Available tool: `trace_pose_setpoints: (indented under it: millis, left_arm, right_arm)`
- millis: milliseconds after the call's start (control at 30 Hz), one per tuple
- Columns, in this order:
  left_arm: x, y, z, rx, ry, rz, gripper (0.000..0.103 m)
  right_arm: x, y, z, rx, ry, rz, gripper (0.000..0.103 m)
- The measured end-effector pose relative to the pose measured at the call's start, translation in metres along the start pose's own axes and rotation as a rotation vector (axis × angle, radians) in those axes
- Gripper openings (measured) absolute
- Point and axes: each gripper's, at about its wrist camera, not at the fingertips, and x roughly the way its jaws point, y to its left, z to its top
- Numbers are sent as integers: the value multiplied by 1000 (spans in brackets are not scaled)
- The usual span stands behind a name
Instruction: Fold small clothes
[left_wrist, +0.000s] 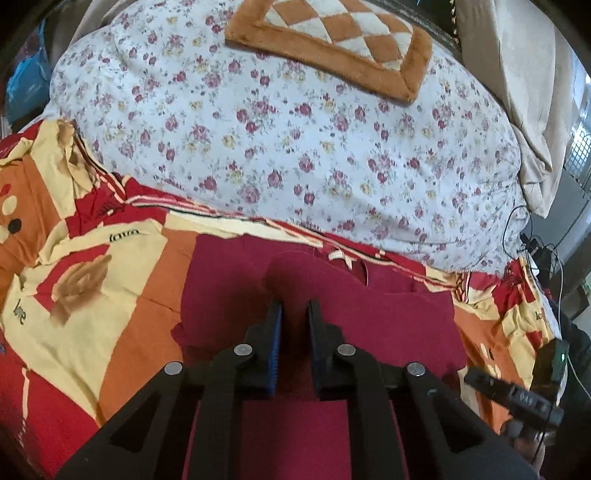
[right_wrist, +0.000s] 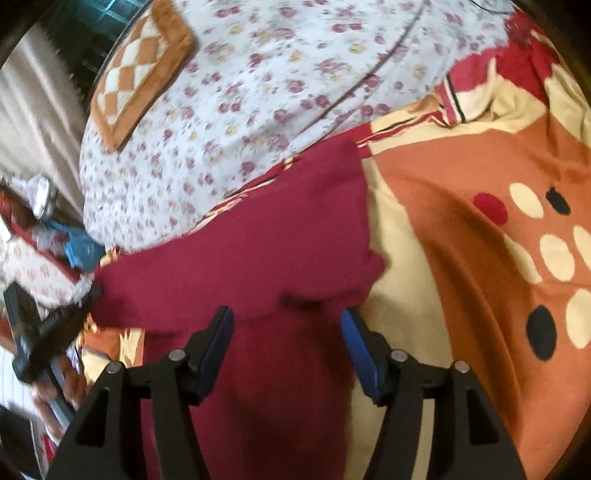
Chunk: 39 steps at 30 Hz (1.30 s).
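A dark red garment (left_wrist: 388, 317) lies on the red, orange and cream bedsheet (left_wrist: 110, 295). My left gripper (left_wrist: 295, 310) is over its middle, jaws nearly closed with a narrow gap, and a raised fold of the red cloth sits at the fingertips; I cannot tell if it is pinched. In the right wrist view the same garment (right_wrist: 266, 236) lies flat under my right gripper (right_wrist: 288, 317), which is open wide and empty just above it. The right gripper also shows at the right edge of the left wrist view (left_wrist: 517, 398), and the left gripper at the left edge of the right wrist view (right_wrist: 55, 332).
A white floral quilt (left_wrist: 295, 147) is bunched behind the garment. An orange and cream checkered mat (left_wrist: 332, 40) lies on it. Cables (left_wrist: 535, 243) hang at the right bed edge. Blue items (right_wrist: 81, 247) lie beside the bed.
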Motion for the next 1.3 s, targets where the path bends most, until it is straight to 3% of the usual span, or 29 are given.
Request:
trace_pose_setpoints:
  millis: [133, 200, 300, 333, 367, 400, 467, 567, 667, 733, 800, 867, 900, 1067, 1100, 1133, 1167, 1300]
  left_arm:
    - [3, -3, -6, 13, 11, 11, 3]
    - [4, -3, -4, 15, 11, 14, 3]
    - [8, -6, 0, 18, 15, 18, 3]
    - [10, -7, 1, 24, 16, 22, 3]
    - [12, -10, 3, 32, 18, 27, 3]
    - [15, -12, 6, 44, 22, 33, 3]
    - [18, -17, 13, 62, 16, 31, 3]
    - [24, -23, 16, 91, -2, 37, 3]
    - [64, -17, 3, 109, 95, 102, 3]
    - [86, -4, -7, 90, 169, 151, 3]
    - [93, 10, -15, 61, 185, 149, 3]
    - [92, 15, -16, 40, 184, 125, 4]
    - [90, 15, -14, 37, 177, 116, 4]
    - [76, 0, 0, 75, 120, 95, 4]
    - [73, -4, 4, 85, 107, 88, 4]
    - [71, -7, 10, 93, 95, 82, 4]
    - [67, -8, 14, 98, 77, 71, 4]
    - [70, -6, 20, 107, 41, 65, 5]
  right_arm:
    - [4, -2, 16, -3, -61, -147, 64]
    - [3, -7, 27, 6, -103, -178, 64]
    - [25, -16, 45, 0, -35, -165, 64]
    - [34, -19, 47, -2, -3, -151, 54]
    - [41, -19, 48, -12, 17, -147, 26]
    - [46, -17, 50, -51, 22, -183, 16]
    - [38, -11, 51, -99, -16, -201, 9]
    - [14, -7, 52, -130, -97, -229, 9]
    - [31, -11, 43, -171, -14, -309, 9]
    - [33, -17, 40, -159, -1, -301, 9]
    - [17, -21, 49, -85, -48, -254, 23]
    - [6, -23, 60, -40, -100, -218, 62]
    - [6, -24, 65, -34, -112, -211, 67]
    - [63, -22, 99, -60, 30, -200, 69]
    - [74, -21, 101, -73, 52, -199, 68]
    - [81, -19, 101, -96, 56, -215, 54]
    - [82, -15, 102, -129, 35, -223, 24]
    - [52, -5, 101, -176, -141, -212, 16]
